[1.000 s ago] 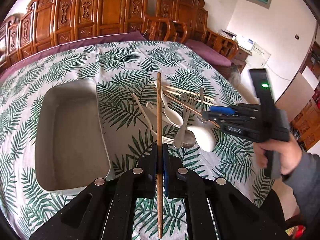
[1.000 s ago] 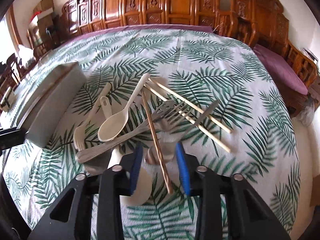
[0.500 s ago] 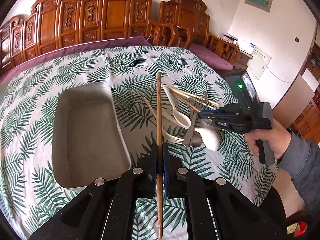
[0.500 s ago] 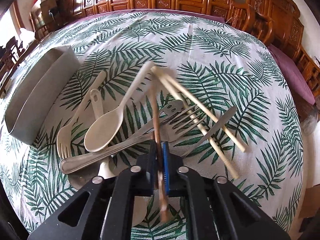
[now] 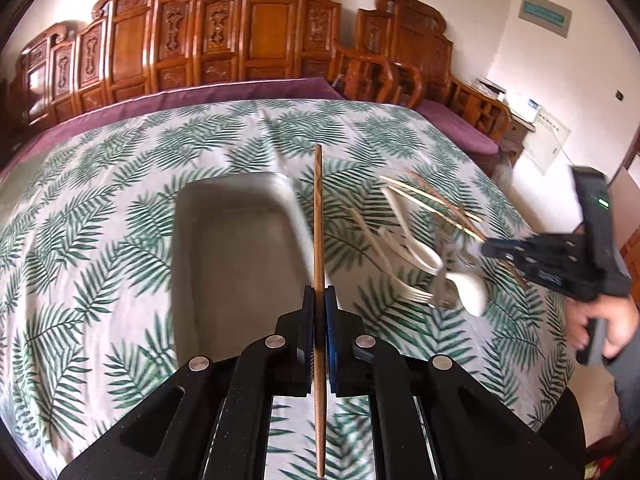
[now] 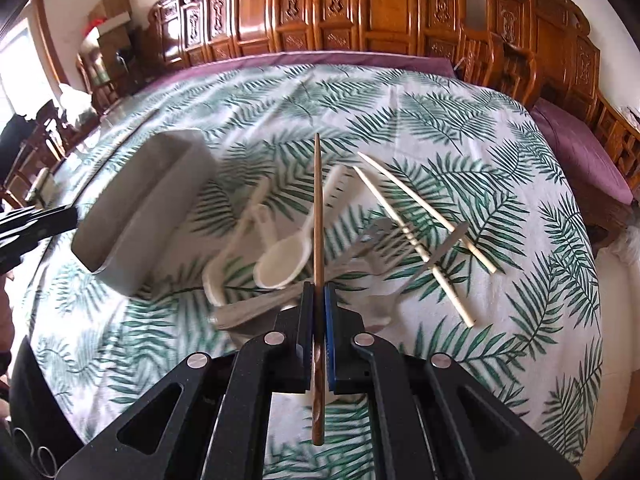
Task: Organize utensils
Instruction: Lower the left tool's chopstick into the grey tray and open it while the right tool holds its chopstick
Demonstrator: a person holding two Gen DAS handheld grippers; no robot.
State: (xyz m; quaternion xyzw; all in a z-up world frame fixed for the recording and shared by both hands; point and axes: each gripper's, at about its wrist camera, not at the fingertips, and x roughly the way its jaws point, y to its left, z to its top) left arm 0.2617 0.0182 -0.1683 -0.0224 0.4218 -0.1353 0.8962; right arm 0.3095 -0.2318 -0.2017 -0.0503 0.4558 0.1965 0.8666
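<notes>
A dark brown wooden chopstick (image 6: pixel 318 216) is now clamped between the closed jaws of the right gripper (image 6: pixel 319 300), which a second ago stood open around it while it lay across the heap of utensils; the jaws have since been closed on it and it has been lifted clear of the pile, its tip pointing away over the cream plastic spoon (image 6: pixel 286 258); a second dark brown wooden chopstick (image 5: pixel 318 216) is held pinched in the shut left gripper (image 5: pixel 319 300), as it was a second ago, but that gripper has been carried sideways, so that the shallow grey rectangular tray (image 5: pixel 188 216) now lies directly ahead of and below it rather than off to the left; the matching pair is thus judged to be in hand, one stick per gripper, and ready to be laid in the tray, which is seen to be bare inside; on the white tablecloth printed with green palm leaves (image 6: pixel 460 128), two pale bamboo chopsticks (image 6: pixel 416 236), a steel fork (image 6: pixel 372 236) and a cream plastic fork (image 6: pixel 236 240) are left beside the tray, blurred in part, so most of the sorting is judged not yet done
</notes>
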